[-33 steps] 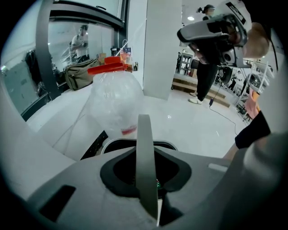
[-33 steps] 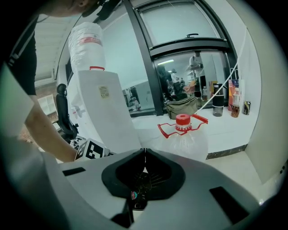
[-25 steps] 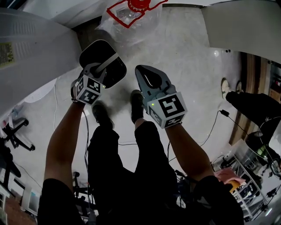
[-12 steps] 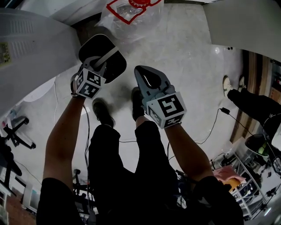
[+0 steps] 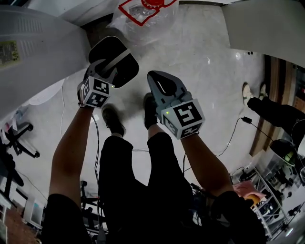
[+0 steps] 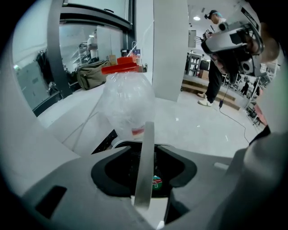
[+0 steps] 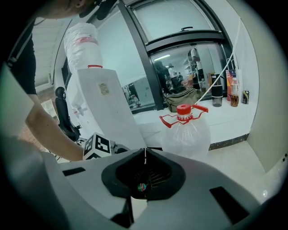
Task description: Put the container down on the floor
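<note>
Right tool point(image 7: 145, 151): only its view shows closed jaws.

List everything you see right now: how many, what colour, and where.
container: one, black with a white rim, just ahead of the left hand-held gripper
handle: one, grey, across the container's top
water bottle: one, clear with a red cap, on the floor beyond the container
water dispenser: one, white, far left
cable: one, black, on the floor at right
bag: one, olive, on the window ledge
bystander's shoes: two, white, far right
person's shoes: two, black, under the grippers
left hand-held gripper: one, grey, jaws just opened, handle loose between them
right hand-held gripper: one, grey, jaws together, empty
</note>
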Demonstrator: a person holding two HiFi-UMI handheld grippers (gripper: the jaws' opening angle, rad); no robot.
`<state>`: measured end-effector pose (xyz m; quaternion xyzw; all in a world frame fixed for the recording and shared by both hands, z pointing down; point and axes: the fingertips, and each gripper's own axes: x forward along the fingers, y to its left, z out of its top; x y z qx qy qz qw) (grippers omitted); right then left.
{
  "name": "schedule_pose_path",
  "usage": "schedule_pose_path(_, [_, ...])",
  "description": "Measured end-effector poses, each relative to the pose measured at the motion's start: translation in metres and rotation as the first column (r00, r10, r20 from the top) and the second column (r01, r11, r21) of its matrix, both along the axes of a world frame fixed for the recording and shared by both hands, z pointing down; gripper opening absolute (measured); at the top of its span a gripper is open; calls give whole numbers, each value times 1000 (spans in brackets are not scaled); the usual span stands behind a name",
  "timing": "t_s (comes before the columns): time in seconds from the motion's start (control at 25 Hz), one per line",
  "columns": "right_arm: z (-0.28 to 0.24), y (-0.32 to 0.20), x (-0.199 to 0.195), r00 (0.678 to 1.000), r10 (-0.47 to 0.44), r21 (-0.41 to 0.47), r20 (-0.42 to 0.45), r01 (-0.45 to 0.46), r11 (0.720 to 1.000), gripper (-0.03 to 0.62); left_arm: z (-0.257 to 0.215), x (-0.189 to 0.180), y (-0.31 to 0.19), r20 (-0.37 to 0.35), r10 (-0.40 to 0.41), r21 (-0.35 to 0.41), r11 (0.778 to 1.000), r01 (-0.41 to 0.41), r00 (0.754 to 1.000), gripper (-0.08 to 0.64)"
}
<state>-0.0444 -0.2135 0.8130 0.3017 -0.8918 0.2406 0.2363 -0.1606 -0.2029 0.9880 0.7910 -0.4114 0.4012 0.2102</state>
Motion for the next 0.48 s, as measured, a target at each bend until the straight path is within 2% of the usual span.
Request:
schedule_pose_path(0.12, [-9,1,0,1000,-9,0,1,9,1000,9,-16,-2,1,-5,-30,9,1000,30,1000,181])
schedule_pose_path(0.24, [-25,2,-1,1000,-13,1,8,13,1000,9,-46,-2,6,-56,-84,28,996,86,995,183])
schedule_pose_path(0.48, [-79,0,-1,999,-30,26,30,29,999,9,-144,6,26,-171,-147,94,982,165,974,181])
